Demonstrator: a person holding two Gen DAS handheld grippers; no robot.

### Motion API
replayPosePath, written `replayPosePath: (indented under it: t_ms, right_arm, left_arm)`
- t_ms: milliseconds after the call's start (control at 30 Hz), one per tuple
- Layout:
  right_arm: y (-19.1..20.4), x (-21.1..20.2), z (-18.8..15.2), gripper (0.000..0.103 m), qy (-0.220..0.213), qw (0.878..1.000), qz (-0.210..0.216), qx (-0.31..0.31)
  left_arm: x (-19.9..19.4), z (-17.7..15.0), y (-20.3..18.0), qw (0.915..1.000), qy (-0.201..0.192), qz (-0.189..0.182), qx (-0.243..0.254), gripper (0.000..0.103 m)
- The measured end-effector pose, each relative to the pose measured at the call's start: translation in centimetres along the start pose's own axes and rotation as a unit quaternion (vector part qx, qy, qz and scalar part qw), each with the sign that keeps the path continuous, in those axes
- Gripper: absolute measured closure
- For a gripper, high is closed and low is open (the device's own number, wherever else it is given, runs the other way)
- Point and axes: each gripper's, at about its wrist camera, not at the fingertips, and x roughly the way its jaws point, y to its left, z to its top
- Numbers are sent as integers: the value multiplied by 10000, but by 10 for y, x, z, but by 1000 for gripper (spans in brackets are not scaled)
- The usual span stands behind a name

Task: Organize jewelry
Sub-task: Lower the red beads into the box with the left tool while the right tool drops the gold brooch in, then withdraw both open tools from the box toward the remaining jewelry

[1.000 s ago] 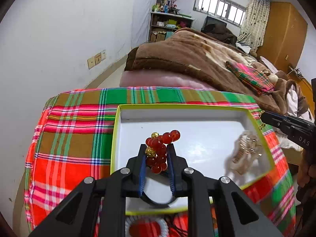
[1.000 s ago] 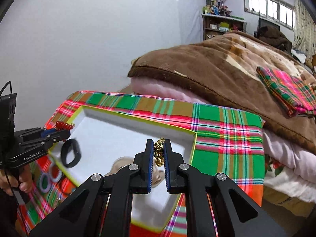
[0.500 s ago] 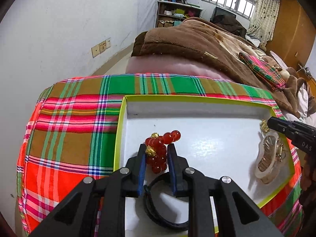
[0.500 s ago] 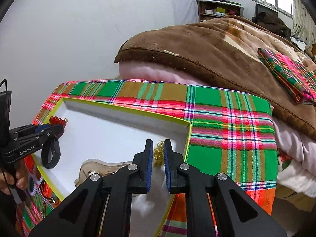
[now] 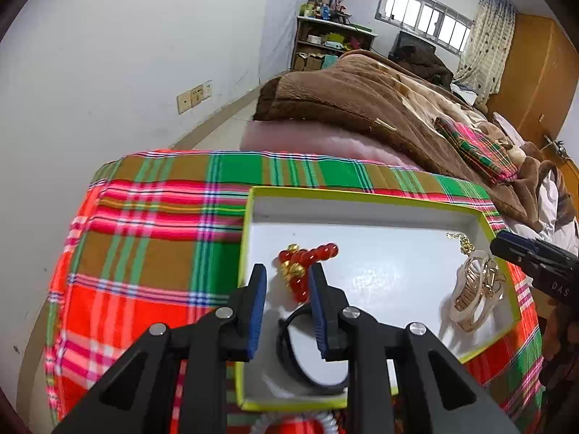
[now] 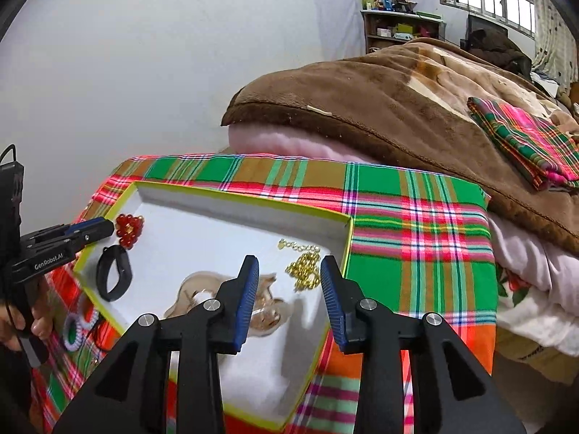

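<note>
On the plaid cloth (image 5: 152,238) sits a white box (image 5: 362,209) with a yellow-green rim. The left gripper (image 5: 287,282) hangs over the near left part of the box. Its jaws are a little way apart, and the red beads (image 5: 307,256) lie on the box floor at their tips. The beads look let go, though one pad is right beside them. A black band (image 5: 307,361) lies in the box just under that gripper. The right gripper (image 6: 289,271) is at the far right corner of the box. Its jaws have just been opening and now stand well apart. The gold chain (image 6: 304,264) lies loose on the box floor between them, touching neither pad. A gold watch (image 6: 224,296) lies beside the chain. A white coil tie (image 6: 77,329) rests on the cloth outside the box
</note>
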Motion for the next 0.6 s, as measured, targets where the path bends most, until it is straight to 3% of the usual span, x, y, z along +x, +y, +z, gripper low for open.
replayPosePath:
  t_ms: [600]
  right_arm:
    - [49,-98,-55,66,-408,9989,7,-229]
  left_arm:
    - [-90,-46,-7,9992,-381,3,-83,78]
